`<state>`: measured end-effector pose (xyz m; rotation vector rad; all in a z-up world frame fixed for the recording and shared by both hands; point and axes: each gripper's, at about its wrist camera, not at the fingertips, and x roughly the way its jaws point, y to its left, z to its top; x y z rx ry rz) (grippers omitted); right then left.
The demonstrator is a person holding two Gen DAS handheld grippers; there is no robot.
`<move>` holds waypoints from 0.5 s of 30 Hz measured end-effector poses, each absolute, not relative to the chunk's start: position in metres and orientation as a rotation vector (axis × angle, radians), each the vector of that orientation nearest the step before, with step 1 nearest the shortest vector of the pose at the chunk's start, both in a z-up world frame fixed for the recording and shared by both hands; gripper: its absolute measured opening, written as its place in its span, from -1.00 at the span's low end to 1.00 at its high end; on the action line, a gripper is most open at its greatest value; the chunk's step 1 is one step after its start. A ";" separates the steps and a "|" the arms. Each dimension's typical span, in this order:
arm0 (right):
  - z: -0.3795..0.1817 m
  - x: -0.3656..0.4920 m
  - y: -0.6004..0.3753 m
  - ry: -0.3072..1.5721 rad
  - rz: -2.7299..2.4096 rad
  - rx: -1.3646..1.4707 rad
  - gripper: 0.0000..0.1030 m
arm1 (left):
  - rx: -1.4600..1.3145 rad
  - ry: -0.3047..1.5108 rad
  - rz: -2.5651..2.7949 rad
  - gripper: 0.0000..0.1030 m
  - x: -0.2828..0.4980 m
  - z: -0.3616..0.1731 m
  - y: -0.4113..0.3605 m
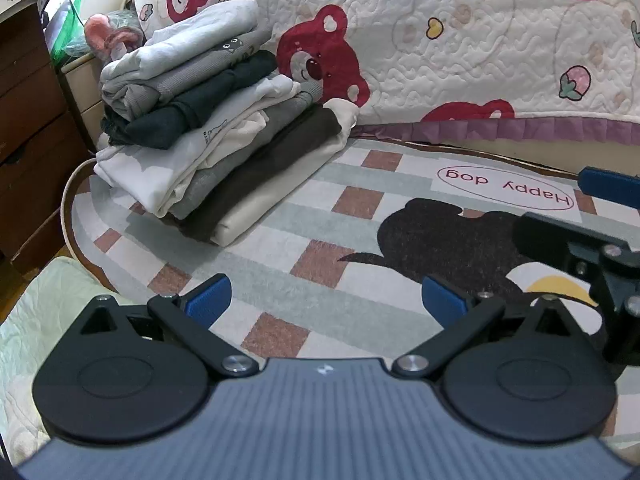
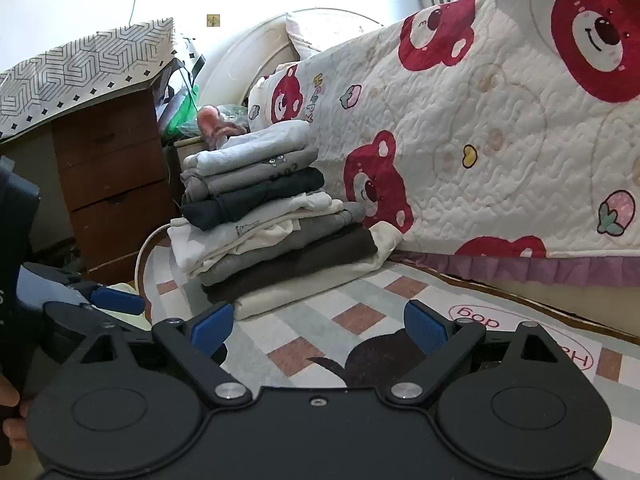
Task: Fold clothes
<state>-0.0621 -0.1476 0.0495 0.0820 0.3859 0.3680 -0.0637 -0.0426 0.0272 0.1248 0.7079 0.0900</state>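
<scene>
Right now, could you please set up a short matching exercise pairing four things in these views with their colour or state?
Things:
1. left gripper
2. top garment of the stack
3. bottom garment of the stack
4. bed frill

Descriptions:
A. cream, lying directly on the checked mat
B. purple, hanging beneath the bear quilt
C. open, with nothing between its blue pads
D. pale grey, folded

Pairs: 1-C, 2-D, 3-A, 4-B
</scene>
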 end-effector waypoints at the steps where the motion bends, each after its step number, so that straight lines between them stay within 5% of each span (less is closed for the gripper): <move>1: 0.049 -0.062 -0.147 0.387 0.368 0.080 0.83 | 0.125 0.710 0.091 1.00 -0.064 0.027 -0.042; 15: 0.056 -0.064 -0.146 0.385 0.359 0.120 0.84 | 0.145 0.715 0.090 1.00 -0.063 0.027 -0.041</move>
